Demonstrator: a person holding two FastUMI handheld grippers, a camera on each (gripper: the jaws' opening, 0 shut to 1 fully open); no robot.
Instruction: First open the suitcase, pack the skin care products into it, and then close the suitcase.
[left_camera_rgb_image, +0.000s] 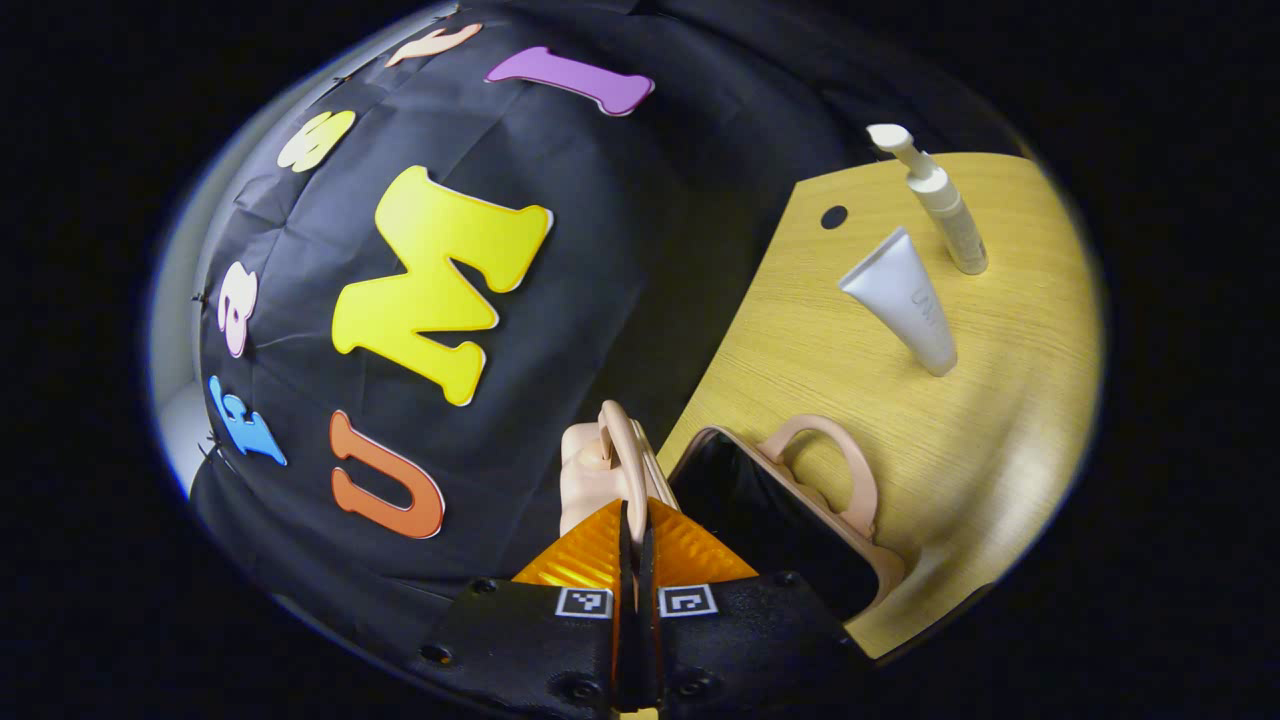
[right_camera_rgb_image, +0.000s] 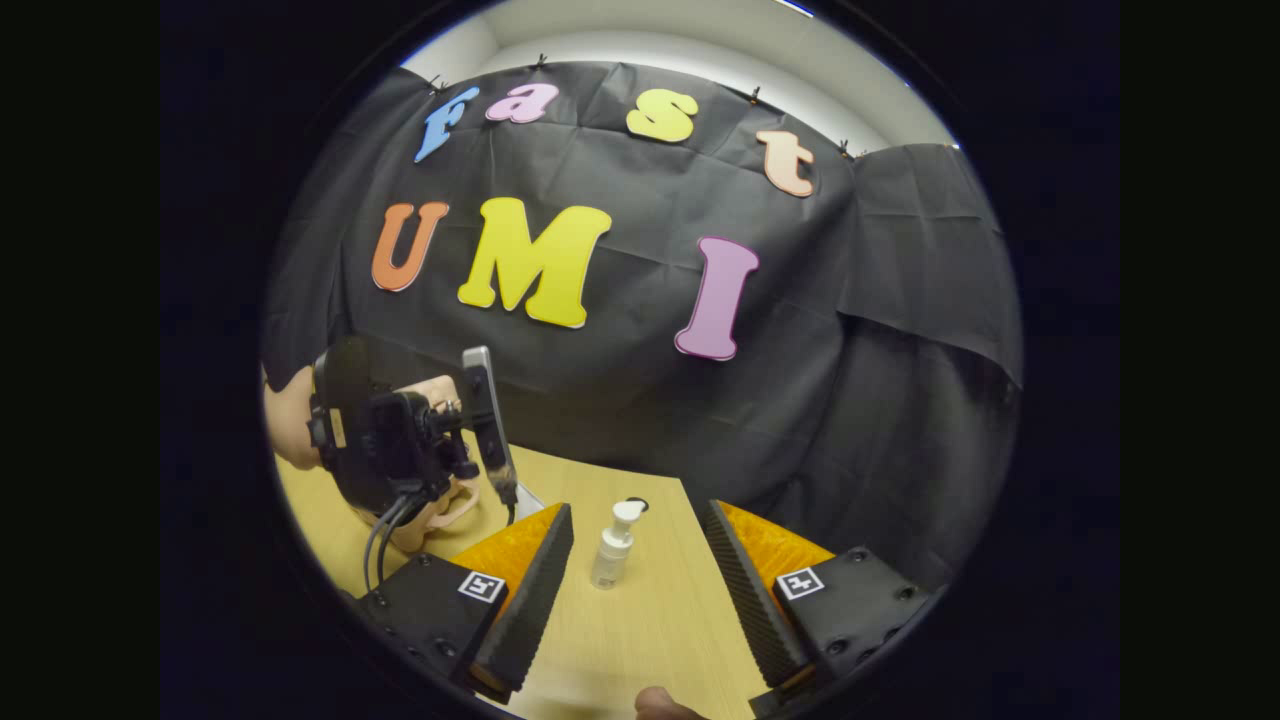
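Note:
A small pink suitcase lies open on the wooden table, its dark inside showing. My left gripper is shut on the raised lid, which stands upright by its handle. A white tube and a white pump bottle stand farther off on the table. In the right gripper view, my right gripper is open low over the table, and the pump bottle stands a little beyond its fingers. There the left gripper, in a hand, holds the lid up.
A round hole sits in the table near its far edge, by the black cloth wall. A fingertip shows at the bottom of the right gripper view. Bare wood lies between the suitcase and the products.

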